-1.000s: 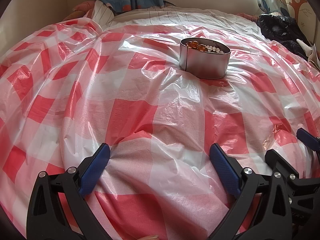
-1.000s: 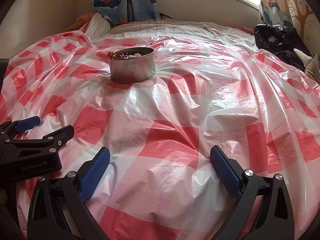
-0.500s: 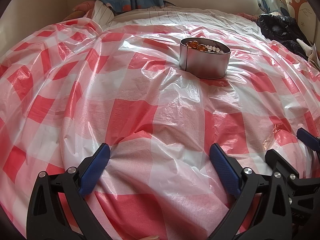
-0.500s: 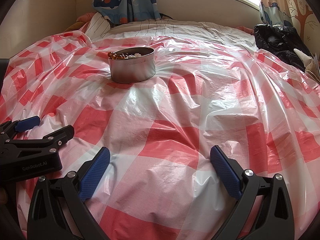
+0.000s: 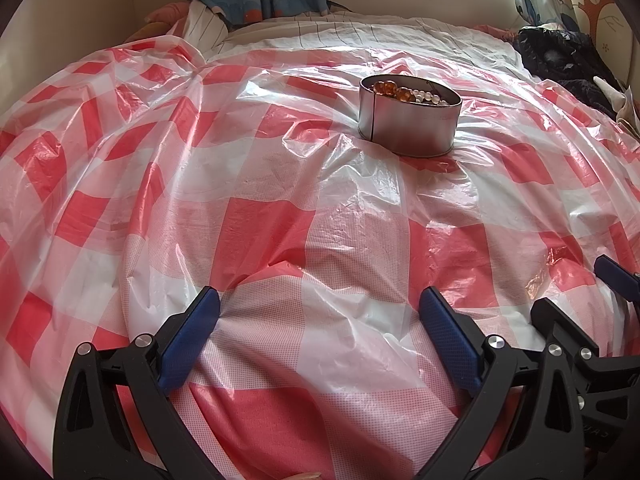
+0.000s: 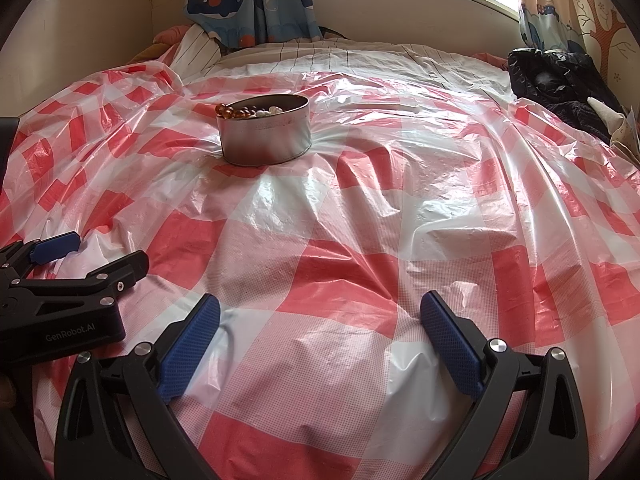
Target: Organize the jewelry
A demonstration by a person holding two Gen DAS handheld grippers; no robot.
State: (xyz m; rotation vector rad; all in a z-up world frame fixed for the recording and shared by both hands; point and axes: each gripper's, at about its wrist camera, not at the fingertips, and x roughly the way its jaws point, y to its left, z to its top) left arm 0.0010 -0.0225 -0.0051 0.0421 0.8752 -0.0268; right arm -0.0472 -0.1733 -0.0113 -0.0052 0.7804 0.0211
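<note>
A round metal tin [image 5: 408,124] stands on the red-and-white checked plastic sheet [image 5: 280,216] over a bed. Amber beads [image 5: 394,90] and white pearl beads [image 5: 430,97] lie inside it. The tin also shows in the right wrist view [image 6: 266,136], with amber beads [image 6: 230,111] at its left rim. My left gripper [image 5: 320,304] is open and empty, low over the sheet, well short of the tin. My right gripper [image 6: 320,312] is open and empty, beside the left one. Each gripper shows at the edge of the other's view.
A dark bundle of clothes [image 6: 560,80] lies at the far right of the bed. Whale-print curtains [image 6: 248,0] hang at the back by the window. A striped sheet [image 6: 340,56] shows beyond the plastic sheet. The wall [image 6: 80,20] closes the left side.
</note>
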